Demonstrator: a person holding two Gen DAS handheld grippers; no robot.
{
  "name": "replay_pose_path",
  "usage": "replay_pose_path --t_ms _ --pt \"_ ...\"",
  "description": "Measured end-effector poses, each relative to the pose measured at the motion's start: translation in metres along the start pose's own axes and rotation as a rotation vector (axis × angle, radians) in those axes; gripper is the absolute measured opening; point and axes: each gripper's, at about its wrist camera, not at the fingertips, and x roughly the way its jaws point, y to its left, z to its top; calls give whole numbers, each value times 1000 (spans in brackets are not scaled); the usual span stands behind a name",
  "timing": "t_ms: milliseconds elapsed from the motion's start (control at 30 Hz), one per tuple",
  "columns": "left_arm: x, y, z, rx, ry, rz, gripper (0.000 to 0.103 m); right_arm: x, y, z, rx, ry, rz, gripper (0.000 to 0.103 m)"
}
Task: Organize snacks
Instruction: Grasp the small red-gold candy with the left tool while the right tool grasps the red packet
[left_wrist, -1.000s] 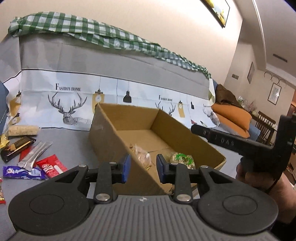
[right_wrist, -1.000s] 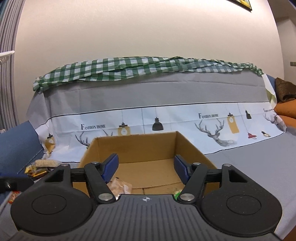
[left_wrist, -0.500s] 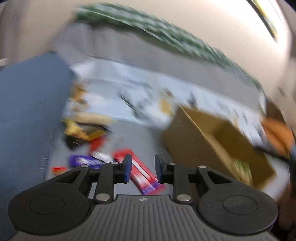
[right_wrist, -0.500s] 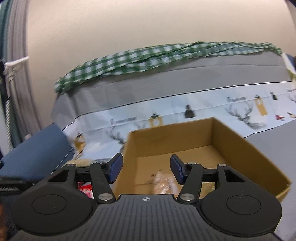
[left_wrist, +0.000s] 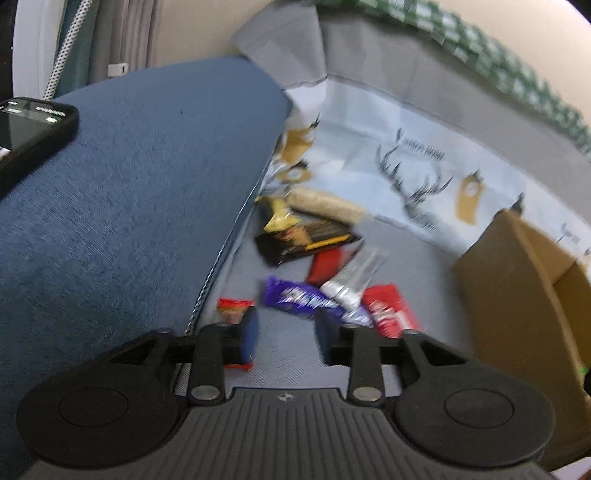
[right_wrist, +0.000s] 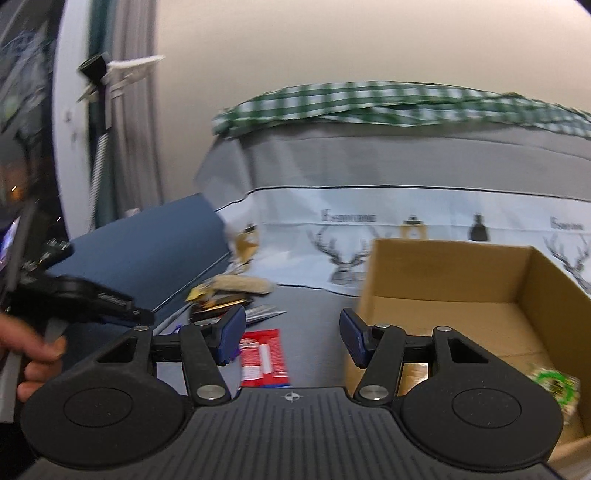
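Note:
Several snack packets lie on the grey sofa seat beside the blue armrest (left_wrist: 122, 206): a purple bar (left_wrist: 295, 297), a silver packet (left_wrist: 354, 275), a red packet (left_wrist: 388, 312), a black and gold bar (left_wrist: 306, 240) and a small red packet (left_wrist: 234, 308). My left gripper (left_wrist: 286, 338) hovers just above them, its jaws opening, with nothing between them. The cardboard box (right_wrist: 461, 295) stands to the right, a green-labelled snack (right_wrist: 554, 386) inside. My right gripper (right_wrist: 291, 334) is open and empty over the gap between the red packet (right_wrist: 264, 356) and the box.
A phone (left_wrist: 31, 125) rests on the armrest. The sofa back carries a deer-print cover (right_wrist: 369, 236) and a green checked cloth (right_wrist: 369, 99). A person's hand (right_wrist: 29, 354) holds the left gripper's handle at the left of the right wrist view.
Both grippers swung left, away from the box and toward the snack pile. The left one tipped downward, and its jaws now stand wider apart. The right jaws narrowed slightly.

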Motion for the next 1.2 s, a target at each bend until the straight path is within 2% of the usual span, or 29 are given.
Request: replay_pose_path --t_ms 167,267,433,533,633,833,933,1000,1067,1133,1200 --pt "14 -12 -1 63 43 86 54 19 24 -6 -38 33 84 59" --pt "24 -16 -2 80 65 137 54 36 33 -11 -57 67 102 59" --pt "47 -26 -6 154 99 228 54 70 40 -21 -58 132 76 65" --pt "55 -27 -7 161 101 253 54 95 45 -27 -72 164 37 73" --pt "63 -25 -8 155 113 266 53 120 46 -34 -91 194 -19 74" --pt "68 -22 -8 134 114 267 44 166 31 -46 -34 274 -86 78" --pt "65 -20 -7 117 103 280 21 184 23 -56 -2 344 -104 78" --pt "60 -16 -5 90 88 277 19 187 19 -59 27 355 -98 77" --pt "56 -15 -4 78 75 260 18 186 20 -58 21 355 -84 59" --pt "51 -16 -4 76 72 239 18 182 20 -56 20 353 -50 50" --pt "45 -16 -3 69 64 210 18 176 20 -53 25 359 -21 45"
